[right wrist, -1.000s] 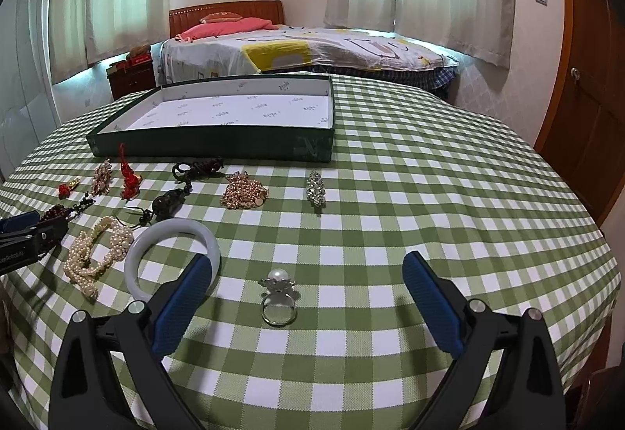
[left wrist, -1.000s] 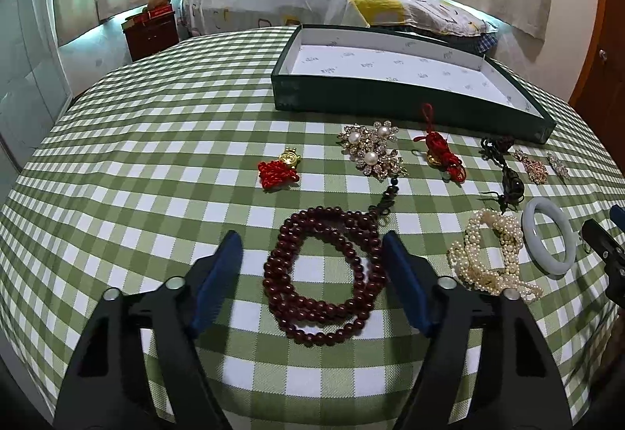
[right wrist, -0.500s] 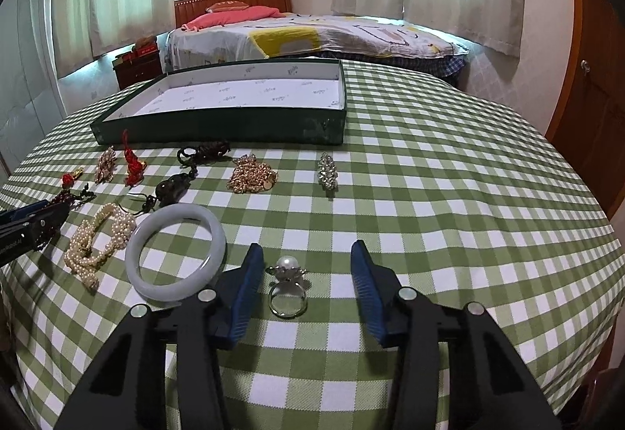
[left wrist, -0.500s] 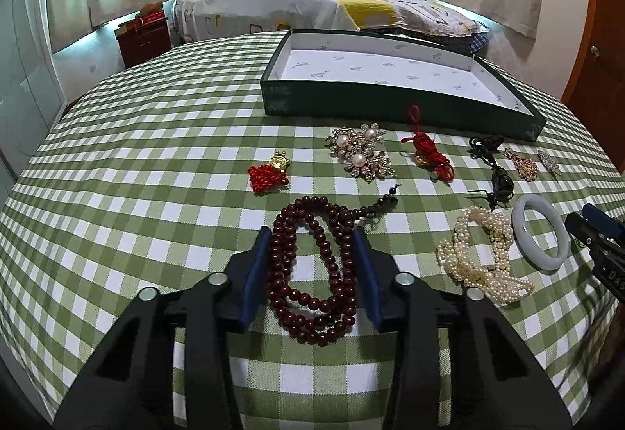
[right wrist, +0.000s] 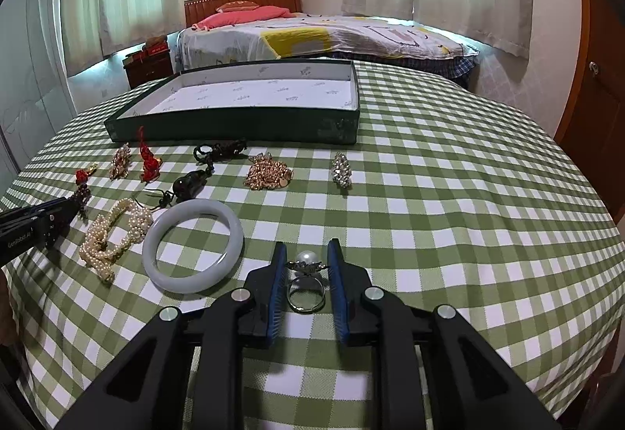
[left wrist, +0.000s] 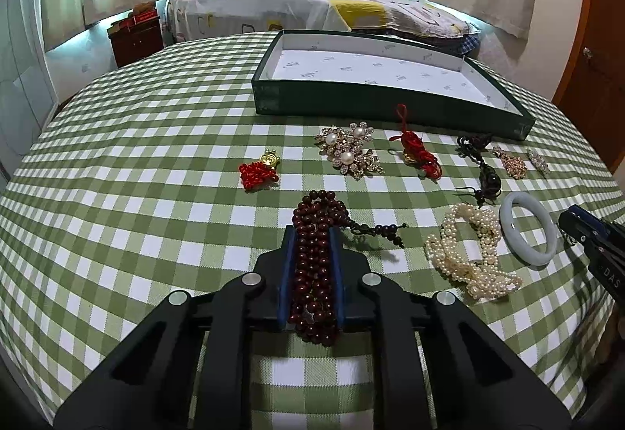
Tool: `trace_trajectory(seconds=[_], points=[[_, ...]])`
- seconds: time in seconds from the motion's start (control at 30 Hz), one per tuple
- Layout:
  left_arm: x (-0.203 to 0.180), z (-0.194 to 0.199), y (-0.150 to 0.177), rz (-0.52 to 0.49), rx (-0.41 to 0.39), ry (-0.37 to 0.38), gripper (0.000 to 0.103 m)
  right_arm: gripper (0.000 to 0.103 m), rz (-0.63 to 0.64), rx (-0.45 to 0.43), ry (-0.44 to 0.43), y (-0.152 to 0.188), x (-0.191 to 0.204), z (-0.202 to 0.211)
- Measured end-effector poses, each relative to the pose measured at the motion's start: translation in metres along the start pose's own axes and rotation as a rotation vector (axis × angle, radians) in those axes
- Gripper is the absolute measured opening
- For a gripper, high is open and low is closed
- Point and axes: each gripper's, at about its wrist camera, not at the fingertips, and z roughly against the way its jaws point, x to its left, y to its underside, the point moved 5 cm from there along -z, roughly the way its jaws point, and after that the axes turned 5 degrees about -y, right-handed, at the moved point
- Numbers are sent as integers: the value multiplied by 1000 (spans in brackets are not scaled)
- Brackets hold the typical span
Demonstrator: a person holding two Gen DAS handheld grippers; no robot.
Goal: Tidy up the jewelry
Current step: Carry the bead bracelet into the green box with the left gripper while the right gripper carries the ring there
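The green box [left wrist: 383, 99] waits at the far side of the checked table [left wrist: 136, 195]. The left gripper [left wrist: 312, 266] is clamped on the dark red bead necklace [left wrist: 316, 262], bunched between the pads. Its loose tail could catch or slip in lifting. The right gripper [right wrist: 306, 281] has its pads beside the pearl ring [right wrist: 306, 287]; firm contact I cannot tell, so the small ring may roll away.

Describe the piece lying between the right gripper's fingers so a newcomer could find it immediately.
Start at the green box on the checked table, then come to the near edge beside the pale bangle. There the right gripper flanks a silver ring, the only piece with a single white pearl.
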Motion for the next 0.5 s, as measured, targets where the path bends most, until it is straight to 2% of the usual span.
trace_trajectory(seconds=[0.17,0.5], points=[[3,5,-1,15,-13,-1,12,22,-1,-16,3,-2,0,5],[5,13,-8,12,-45,-2,11,22,-8,-34,-2,-8,-1,10]])
